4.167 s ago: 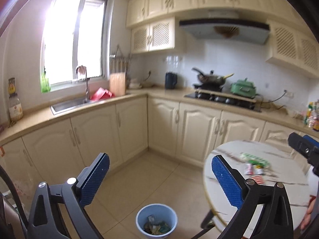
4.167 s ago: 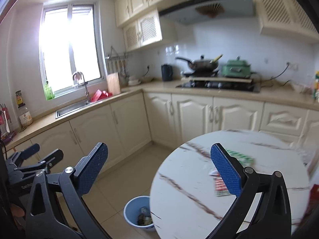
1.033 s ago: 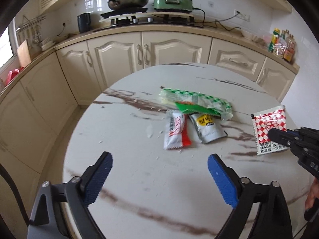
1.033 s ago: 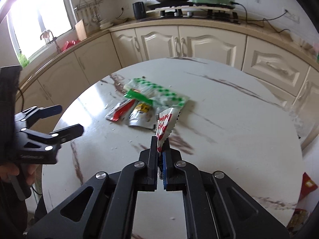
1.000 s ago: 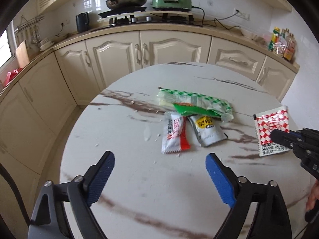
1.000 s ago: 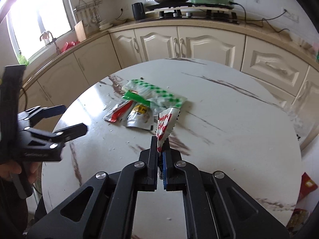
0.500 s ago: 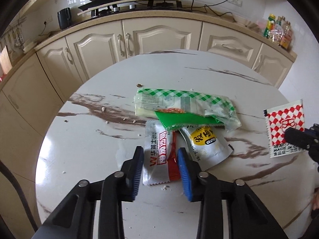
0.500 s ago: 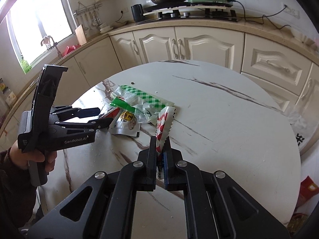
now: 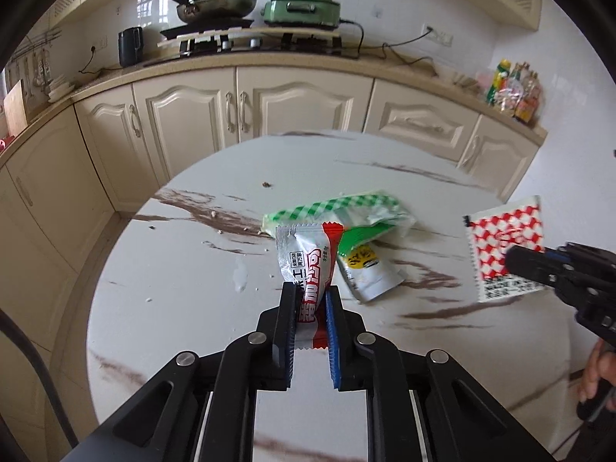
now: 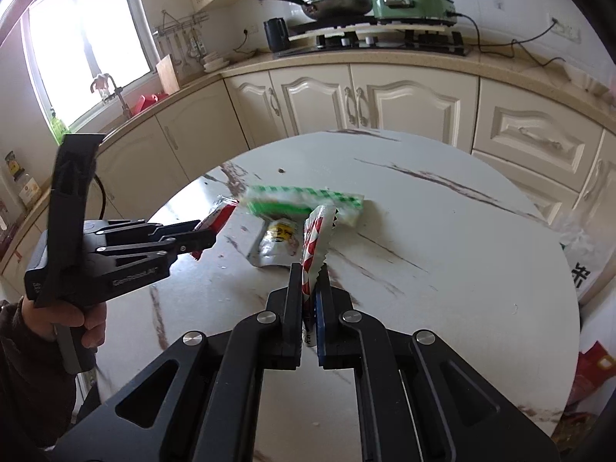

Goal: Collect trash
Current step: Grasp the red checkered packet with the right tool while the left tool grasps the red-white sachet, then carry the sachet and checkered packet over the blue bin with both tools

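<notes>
Jaws of the left gripper [image 9: 311, 296], just closing, pinch a red-and-silver foil sachet [image 9: 308, 265] above the round marble table [image 9: 173, 288]; the right gripper [image 10: 308, 281] clamps a red-checked white packet [image 10: 313, 238].

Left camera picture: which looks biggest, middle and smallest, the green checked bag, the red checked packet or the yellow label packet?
1. green checked bag
2. red checked packet, held nearer the camera, so unsure
3. yellow label packet

On the side of your left gripper [image 10: 204, 236] you can read "GenRobot.AI". The red-and-silver sachet [image 9: 308, 265] and the yellow-labelled sachet [image 9: 365, 269] carry Chinese print too small to read.
</notes>
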The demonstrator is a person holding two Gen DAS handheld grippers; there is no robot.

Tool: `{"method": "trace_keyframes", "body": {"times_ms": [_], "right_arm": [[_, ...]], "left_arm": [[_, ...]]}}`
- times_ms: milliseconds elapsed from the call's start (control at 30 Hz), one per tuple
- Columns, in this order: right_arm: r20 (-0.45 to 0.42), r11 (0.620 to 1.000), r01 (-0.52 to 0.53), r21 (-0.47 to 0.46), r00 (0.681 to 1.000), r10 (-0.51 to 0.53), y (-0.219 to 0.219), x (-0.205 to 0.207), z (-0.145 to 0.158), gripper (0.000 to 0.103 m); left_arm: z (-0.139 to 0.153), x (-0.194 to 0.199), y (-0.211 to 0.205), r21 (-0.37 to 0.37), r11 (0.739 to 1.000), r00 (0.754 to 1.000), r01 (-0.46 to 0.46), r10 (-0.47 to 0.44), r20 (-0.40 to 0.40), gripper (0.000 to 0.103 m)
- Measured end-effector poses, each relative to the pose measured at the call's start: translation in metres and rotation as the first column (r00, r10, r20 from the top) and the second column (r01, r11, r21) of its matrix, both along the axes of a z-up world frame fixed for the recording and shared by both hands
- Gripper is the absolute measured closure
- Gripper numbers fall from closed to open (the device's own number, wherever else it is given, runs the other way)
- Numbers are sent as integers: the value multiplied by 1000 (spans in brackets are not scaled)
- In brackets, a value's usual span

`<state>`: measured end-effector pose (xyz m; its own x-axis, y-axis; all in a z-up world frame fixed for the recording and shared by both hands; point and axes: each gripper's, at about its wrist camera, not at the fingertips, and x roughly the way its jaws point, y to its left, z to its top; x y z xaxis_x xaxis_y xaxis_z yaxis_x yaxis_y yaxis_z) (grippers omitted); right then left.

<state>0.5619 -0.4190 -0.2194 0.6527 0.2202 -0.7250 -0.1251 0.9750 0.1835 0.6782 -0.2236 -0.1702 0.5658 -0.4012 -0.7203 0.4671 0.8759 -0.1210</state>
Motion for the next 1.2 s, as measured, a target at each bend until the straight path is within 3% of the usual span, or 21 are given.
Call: {"method": "trace_keyframes", "body": {"times_ms": [300, 500, 667, 933, 1067, 1200], "right_arm": [[71, 998, -64, -21, 995, 66, 63, -25, 46, 97], [103, 986, -164, -24, 981, 166, 142, -34, 68, 97], [100, 959, -282, -14, 954, 282, 225, -31, 67, 97], [33, 896, -443, 35, 896, 442, 357, -6, 19, 97], [-38, 868, -495, 51, 867, 496, 413, 16, -28, 97], [-135, 867, -496, 51, 856, 498, 451, 45, -90, 96]], "left_arm": [[38, -75, 71, -65, 998, 997, -12, 16, 70, 93], [52, -123, 146, -92, 994, 992, -61, 71, 100, 93], [48, -153, 220, -104, 984, 984, -144, 154, 92, 93], [13, -180, 338, -102, 943, 948, -316, 319, 12, 93], [-17, -173, 383, -75, 915, 918, -396, 392, -60, 93], [-62, -154, 414, -49, 897, 890, -440, 428, -157, 93]]}}
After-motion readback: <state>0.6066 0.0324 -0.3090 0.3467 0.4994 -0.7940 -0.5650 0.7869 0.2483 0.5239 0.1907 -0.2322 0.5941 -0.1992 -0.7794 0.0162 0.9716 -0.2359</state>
